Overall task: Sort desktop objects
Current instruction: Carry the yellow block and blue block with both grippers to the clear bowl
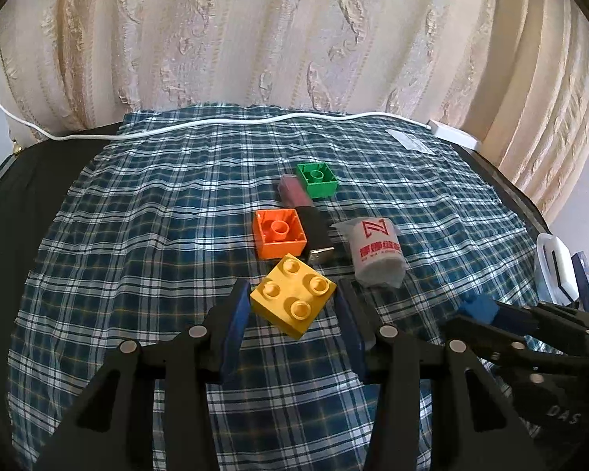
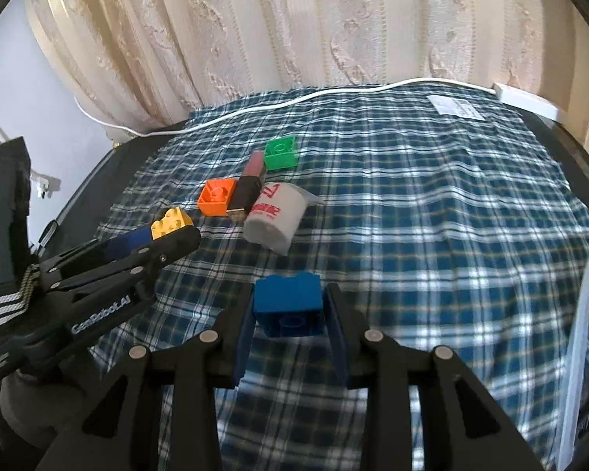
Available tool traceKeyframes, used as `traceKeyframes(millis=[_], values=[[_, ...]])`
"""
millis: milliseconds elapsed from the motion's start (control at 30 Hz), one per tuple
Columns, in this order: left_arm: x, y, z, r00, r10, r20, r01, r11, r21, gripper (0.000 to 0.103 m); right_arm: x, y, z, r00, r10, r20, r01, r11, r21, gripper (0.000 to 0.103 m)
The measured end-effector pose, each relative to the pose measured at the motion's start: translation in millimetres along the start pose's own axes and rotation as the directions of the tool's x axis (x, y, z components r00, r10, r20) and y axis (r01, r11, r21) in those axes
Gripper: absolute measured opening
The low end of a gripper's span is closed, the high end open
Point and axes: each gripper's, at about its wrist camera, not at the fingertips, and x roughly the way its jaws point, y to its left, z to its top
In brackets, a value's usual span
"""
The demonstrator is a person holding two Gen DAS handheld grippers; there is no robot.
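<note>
Curtain [image 1: 255, 31] fills the back of both views; below it we see a plaid cloth [image 1: 137, 235] over the desk, a white cable [image 1: 224, 121] along its far edge. Mid-cloth, close together, lie a white wrapped roll [image 1: 377, 253], a dark lipstick tube [image 1: 314, 227], an orange block [image 1: 280, 232] and a green block [image 1: 317, 179], both studs down. Our left gripper [image 1: 293, 306] has its jaws closed on a yellow block [image 1: 293, 301]. Only the right wrist view shows clearly our right gripper [image 2: 288, 310], jaws gripping a blue block [image 2: 287, 306], and a white container [image 2: 585, 314] at the right edge.
</note>
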Motion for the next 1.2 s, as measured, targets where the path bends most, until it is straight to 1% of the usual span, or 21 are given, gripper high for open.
traceKeyframes(millis=[200,400,500,600,700,967,1200], values=[[3.2,-7.7,-3.8,1.0,-0.002,-0.007,0.002,1.0,0.029,0.047,-20.8,-10.5,-11.2,1.0,-0.004,0.019,0.003,0.999,0.035,0.038],[6.5,-9.6,-6.7,1.0,-0.011,-0.012,0.011,0.999,0.031,0.047,-44.2,-25.4,-22.0,0.999,-0.017,0.046,0.013,0.997,0.074,0.038],[6.6,-6.3,-6.8,1.0,-0.026,-0.012,0.026,1.0,0.006,0.047,-55.2,-33.7,-27.8,0.998,-0.031,0.058,0.025,0.995,0.096,0.038],[4.9,-2.5,-7.4,1.0,-0.022,-0.008,0.021,1.0,-0.018,0.047,-66.4,-44.3,-34.7,0.997,-0.048,0.066,0.04,0.992,0.12,0.038],[1.7,-6.0,-9.3,1.0,-0.017,-0.007,0.017,1.0,-0.016,0.047,-76.7,-54.4,-41.4,0.995,-0.067,0.075,0.056,0.988,0.144,0.038],[-17.1,-28.5,-16.0,0.999,-0.046,-0.001,0.046,0.999,0.015,0.047,-115.3,-90.1,-60.8,0.982,-0.147,0.12,0.118,0.968,0.223,0.038],[-28.4,-61.8,-18.7,0.993,-0.115,-0.009,0.115,0.992,0.044,0.047,-149.2,-115.4,-68.9,0.962,-0.209,0.174,0.156,0.948,0.278,0.038]])
